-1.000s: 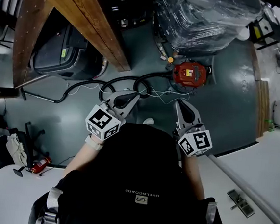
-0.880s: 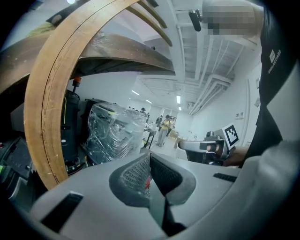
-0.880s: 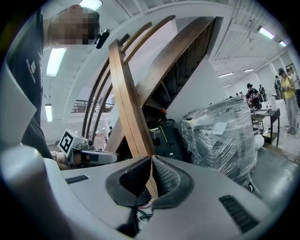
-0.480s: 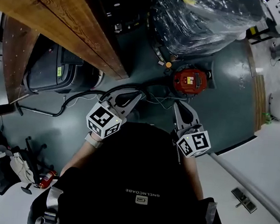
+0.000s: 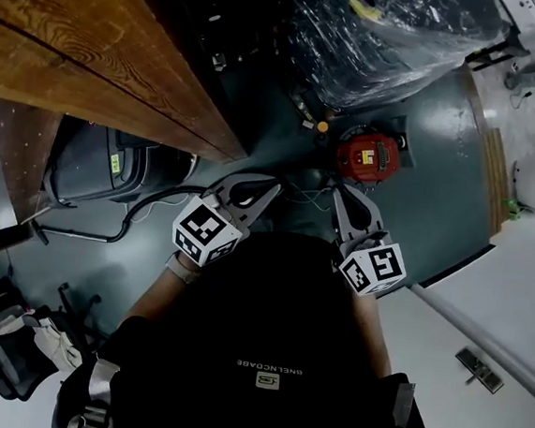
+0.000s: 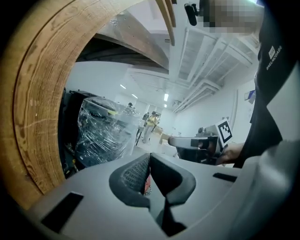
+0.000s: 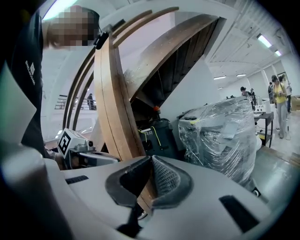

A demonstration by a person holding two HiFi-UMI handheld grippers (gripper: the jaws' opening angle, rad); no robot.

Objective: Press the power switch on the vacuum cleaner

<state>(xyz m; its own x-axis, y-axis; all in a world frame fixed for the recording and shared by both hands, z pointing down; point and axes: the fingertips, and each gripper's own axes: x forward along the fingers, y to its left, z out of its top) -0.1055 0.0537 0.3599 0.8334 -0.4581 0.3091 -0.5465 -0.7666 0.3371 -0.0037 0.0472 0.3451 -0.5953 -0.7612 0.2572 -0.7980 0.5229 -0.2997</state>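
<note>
The red vacuum cleaner (image 5: 368,157) stands on the dark green floor, ahead of both grippers. Its black hose (image 5: 156,198) curves off to the left. My left gripper (image 5: 271,191) is held out in front of the body, shut with nothing in it. My right gripper (image 5: 343,196) is just short of the vacuum, also shut and empty. In the left gripper view the jaws (image 6: 150,157) meet, and a red sliver of the vacuum (image 6: 147,185) shows below them. In the right gripper view the jaws (image 7: 151,160) are pressed together, with nothing held.
A broad wooden beam (image 5: 103,61) crosses the upper left, with a black machine (image 5: 93,168) under it. A plastic-wrapped pallet (image 5: 389,32) stands just behind the vacuum. A small orange cap (image 5: 323,126) lies beside it. A pale raised floor (image 5: 487,277) lies to the right.
The view has shifted forward: the wooden beam fills more of the upper left, and the vacuum sits a little lower, nearer the right gripper. Both grippers stay shut.
</note>
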